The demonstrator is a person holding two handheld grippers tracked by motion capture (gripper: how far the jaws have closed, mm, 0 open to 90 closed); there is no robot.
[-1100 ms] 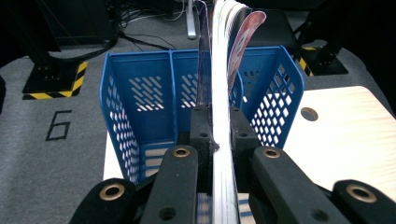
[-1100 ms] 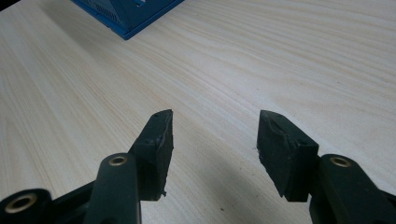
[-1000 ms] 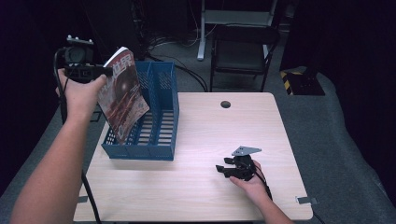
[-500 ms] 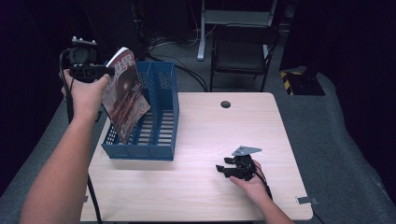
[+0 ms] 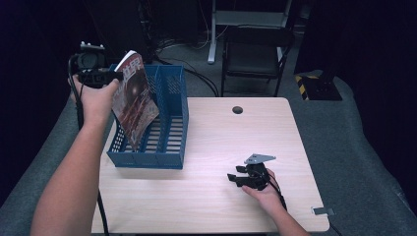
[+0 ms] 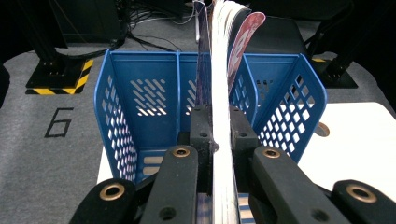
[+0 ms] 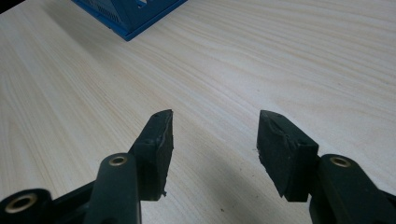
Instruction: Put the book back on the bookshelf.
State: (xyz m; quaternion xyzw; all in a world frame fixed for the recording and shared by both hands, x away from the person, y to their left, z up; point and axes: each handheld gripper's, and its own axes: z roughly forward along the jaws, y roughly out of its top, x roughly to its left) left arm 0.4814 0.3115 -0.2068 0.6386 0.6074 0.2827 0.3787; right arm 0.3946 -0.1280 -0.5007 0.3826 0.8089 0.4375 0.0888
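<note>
One magazine [image 5: 134, 101] is pinched by the left gripper [image 5: 93, 73], held up at the far left of the table [image 5: 221, 142] over the blue slotted file basket [image 5: 167, 123]. Its cover is dark reddish brown with white lettering along the top edge; it hangs tilted, lower corner down inside the basket's left compartment, though whether it touches the basket floor cannot be told. In the left gripper view the jaws are closed on the magazine's white page edges [image 6: 220, 84], with one cover curling away to the right and the basket's divided compartments [image 6: 154, 98] directly beyond. Right gripper [image 5: 248, 176] rests on the table near the front right, well apart from the basket, holding nothing. In the right gripper view its jaws [image 7: 215, 135] stand wide apart over bare light wood [image 7: 280, 56], with a corner of the blue basket [image 7: 130, 14] at the far left.
</note>
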